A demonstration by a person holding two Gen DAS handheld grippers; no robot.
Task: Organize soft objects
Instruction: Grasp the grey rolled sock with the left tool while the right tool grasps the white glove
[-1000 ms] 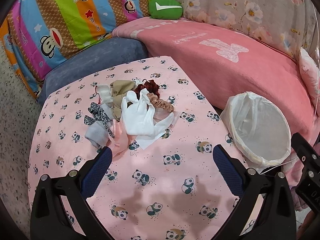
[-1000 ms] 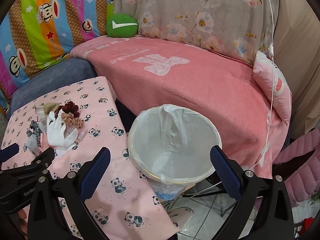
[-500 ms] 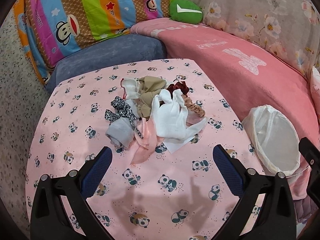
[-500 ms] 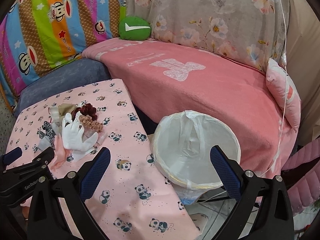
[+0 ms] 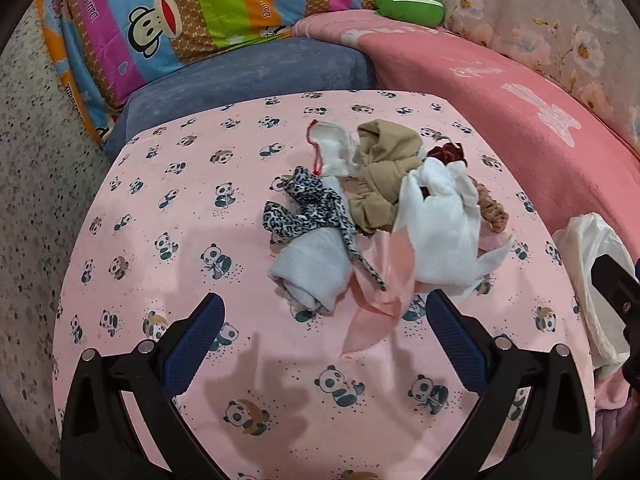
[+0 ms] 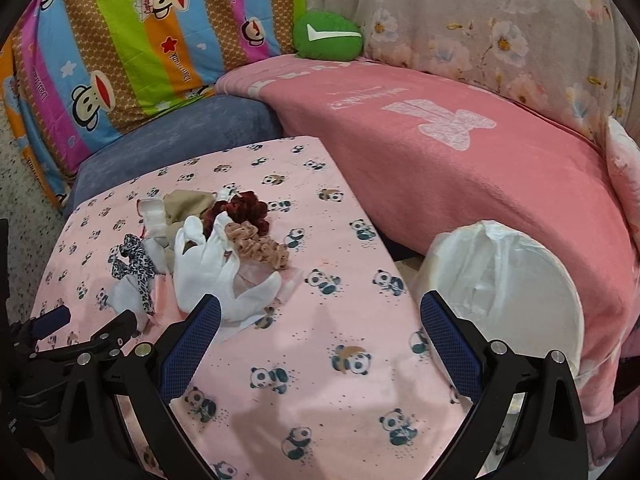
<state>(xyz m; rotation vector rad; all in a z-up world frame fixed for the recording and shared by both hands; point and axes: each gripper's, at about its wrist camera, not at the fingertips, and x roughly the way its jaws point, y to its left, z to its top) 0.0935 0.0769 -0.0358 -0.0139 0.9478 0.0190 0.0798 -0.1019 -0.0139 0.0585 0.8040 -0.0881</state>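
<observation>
On the panda cloth, a heap of soft items sits mid-table: white glove, grey roll, leopard strip, tan cloth, pink ribbon, dark red scrunchie, tan scrunchie. Lined bin stands off the table's right edge, against the pink sofa.

Left gripper: jaws spread wide, nothing held, hanging just short of the grey roll and ribbon. Right gripper: also wide open and empty, over bare cloth between heap and bin, its left pad near the glove's cuff.

Step, as judged: approach to the first pick; nothing looks sorted yet, and no cloth item shows in the bin.

Next move likely calls for lowering the left gripper onto one item at the heap's near edge. The roll looks easiest. Risk: ribbon and leopard strip overlap it and may drag along.
</observation>
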